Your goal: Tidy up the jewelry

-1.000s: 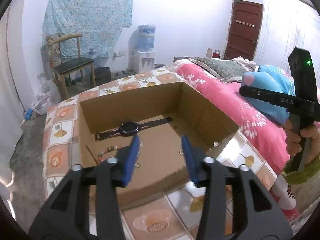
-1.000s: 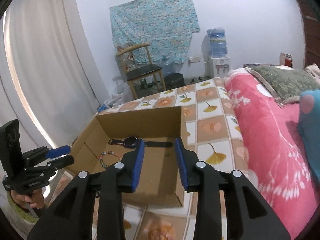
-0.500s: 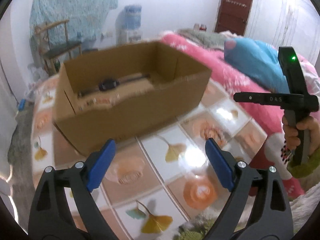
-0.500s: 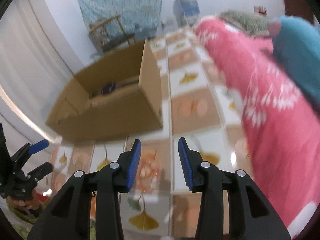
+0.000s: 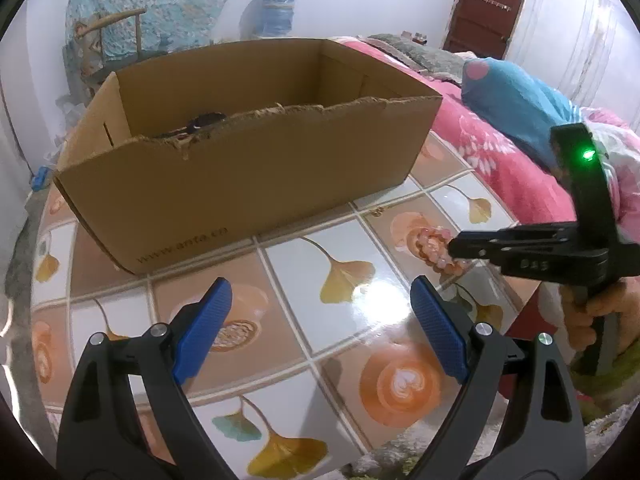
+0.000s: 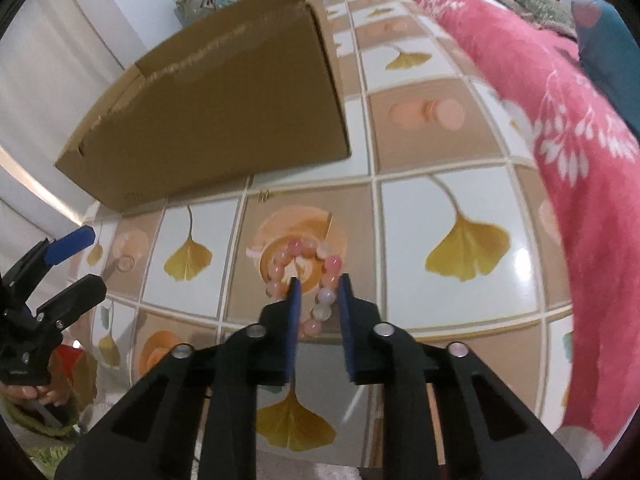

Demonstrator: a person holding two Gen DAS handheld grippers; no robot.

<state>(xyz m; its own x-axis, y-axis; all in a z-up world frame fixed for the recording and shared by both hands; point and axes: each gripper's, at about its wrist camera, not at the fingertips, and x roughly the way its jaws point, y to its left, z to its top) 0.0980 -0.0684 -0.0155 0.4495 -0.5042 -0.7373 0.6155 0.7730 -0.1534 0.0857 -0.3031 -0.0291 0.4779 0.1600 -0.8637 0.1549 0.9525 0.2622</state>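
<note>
A pink bead bracelet (image 6: 305, 276) lies on the tiled table in front of a cardboard box (image 6: 224, 108). My right gripper (image 6: 319, 294) is low over it, open, with its blue fingers straddling the bracelet's near right side. In the left wrist view the bracelet (image 5: 433, 249) shows at the right gripper's tip (image 5: 454, 246). My left gripper (image 5: 320, 320) is wide open and empty above the table, before the box (image 5: 248, 184). A dark watch (image 5: 200, 125) peeks over the box's torn front rim.
The tiled table (image 5: 332, 280) has ginkgo-leaf and coffee prints. A small gold item (image 6: 264, 197) lies by the box's front. A pink bedspread (image 6: 560, 128) and a blue pillow (image 5: 516, 108) lie to the right. A chair (image 5: 108, 40) stands behind.
Both grippers pulled back from over the box and dropped toward the table in front of it. The right gripper came down around the pink bracelet. The left gripper opened wider.
</note>
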